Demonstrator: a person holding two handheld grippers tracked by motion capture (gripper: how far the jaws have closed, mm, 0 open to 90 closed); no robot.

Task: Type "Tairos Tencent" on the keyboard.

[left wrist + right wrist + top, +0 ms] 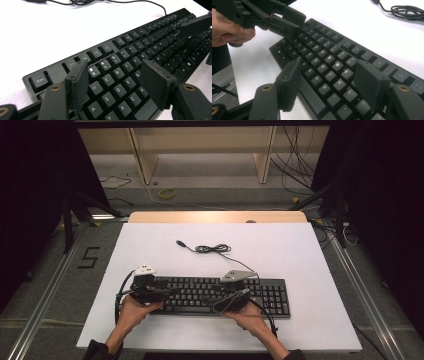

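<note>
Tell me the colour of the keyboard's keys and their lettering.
The keyboard has black keys with white lettering, clearest in the left gripper view.

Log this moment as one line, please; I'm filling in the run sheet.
left gripper: open, above keyboard left end | right gripper: open, over middle keys | cable: loose on table
</note>
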